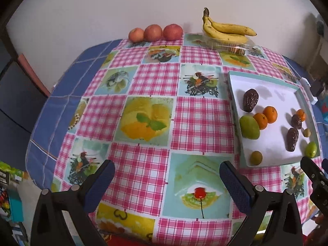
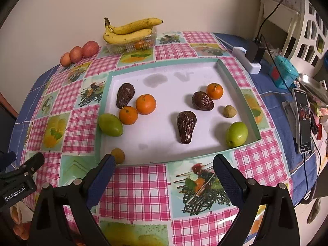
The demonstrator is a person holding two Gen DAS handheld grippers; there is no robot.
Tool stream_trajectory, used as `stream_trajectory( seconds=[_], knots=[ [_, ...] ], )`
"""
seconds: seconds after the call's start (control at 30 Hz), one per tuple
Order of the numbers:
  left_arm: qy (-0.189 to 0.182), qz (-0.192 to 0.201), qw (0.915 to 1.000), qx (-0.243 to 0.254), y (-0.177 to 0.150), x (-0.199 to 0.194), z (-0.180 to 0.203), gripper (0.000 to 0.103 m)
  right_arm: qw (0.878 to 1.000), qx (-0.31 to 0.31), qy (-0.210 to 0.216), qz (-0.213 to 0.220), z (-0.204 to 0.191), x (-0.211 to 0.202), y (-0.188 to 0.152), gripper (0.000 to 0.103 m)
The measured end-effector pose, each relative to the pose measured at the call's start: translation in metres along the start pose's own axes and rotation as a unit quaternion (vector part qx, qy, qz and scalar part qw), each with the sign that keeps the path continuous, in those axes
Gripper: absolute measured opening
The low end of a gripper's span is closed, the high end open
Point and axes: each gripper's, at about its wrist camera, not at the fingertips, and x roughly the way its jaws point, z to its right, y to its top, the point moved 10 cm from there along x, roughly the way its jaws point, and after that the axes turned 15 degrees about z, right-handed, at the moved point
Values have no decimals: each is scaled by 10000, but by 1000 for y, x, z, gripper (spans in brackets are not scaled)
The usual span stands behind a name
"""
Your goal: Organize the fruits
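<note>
A: Three wrinkled dark avocados lie on the white tray (image 2: pixel 184 69): one (image 2: pixel 125 98) at the far left, one (image 2: pixel 186 126) near the middle, a rounder one (image 2: pixel 202 100) toward the right.

B: And the oranges?

A: Also three. Two (image 2: pixel 146 104) (image 2: pixel 128 115) touch each other just beside the left avocado; the third (image 2: pixel 214 91) sits against the rounder avocado's far side.

B: Green fruit?

A: One green fruit (image 2: pixel 110 124) rests at the tray's left edge, touching the nearer orange. Another (image 2: pixel 236 133) stands in the near right corner. A small brownish round fruit (image 2: pixel 229 111) lies just beyond it, and a similar yellowish one (image 2: pixel 117 155) sits at the near left corner.

B: Anything off the tray?

A: Bananas (image 2: pixel 131 30) lie on top of a clear plastic box (image 2: pixel 131 46) by the wall, and three apples (image 2: pixel 79 52) line up to their left, touching one another, on the checked tablecloth (image 2: pixel 135 186) covering the surface.

B: The claws?

A: Right claw (image 2: pixel 163 169) is spread wide and empty, hovering over the cloth at the tray's near edge. Left claw (image 1: pixel 167 175) is likewise wide and empty, over the cloth left of the tray.

B: Beyond that?

A: A phone (image 2: pixel 303 121) stands propped at the right edge, with a white adapter (image 2: pixel 247 58) and a teal box (image 2: pixel 286 73) behind it.
</note>
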Motion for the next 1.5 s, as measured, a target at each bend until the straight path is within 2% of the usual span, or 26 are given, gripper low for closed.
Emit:
stream_trajectory(
  seconds=[1.5],
  knots=[
    [23, -86, 9999, -108, 0, 2, -6, 103, 10000, -35, 5, -18, -4, -2, -1, 96]
  ],
)
